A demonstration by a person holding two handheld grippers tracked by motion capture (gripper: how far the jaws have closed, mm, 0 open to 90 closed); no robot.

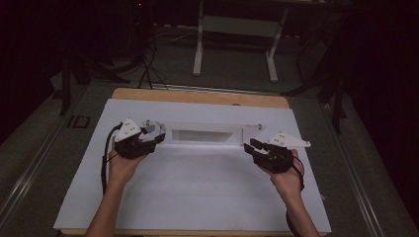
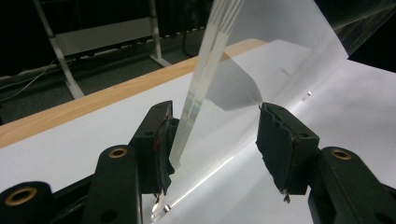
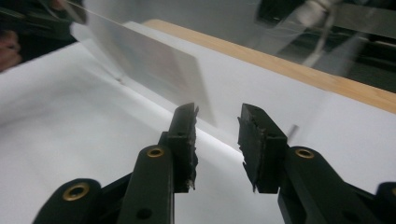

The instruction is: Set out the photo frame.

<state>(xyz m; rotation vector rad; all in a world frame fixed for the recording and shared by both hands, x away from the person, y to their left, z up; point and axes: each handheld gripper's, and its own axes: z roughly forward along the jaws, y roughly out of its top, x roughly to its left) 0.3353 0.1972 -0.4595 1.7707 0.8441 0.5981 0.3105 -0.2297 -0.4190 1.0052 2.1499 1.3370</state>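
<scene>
While the clear plastic piece (image 1: 202,134) lay across the table's (image 1: 197,197) far side, my left hand-held gripper (image 1: 157,138) straddled its end, seemingly unclamped. The right hand-held gripper (image 1: 251,146) stood half-open and empty. I judged a two-handed grip not yet made.

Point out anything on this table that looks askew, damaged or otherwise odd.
The clear plastic sleeve with a white sheet inside lies unevenly: its left end is lifted off the white table cover between the left gripper fingers, standing nearly on edge there. The black pads on the right gripper look chipped and ragged.
</scene>
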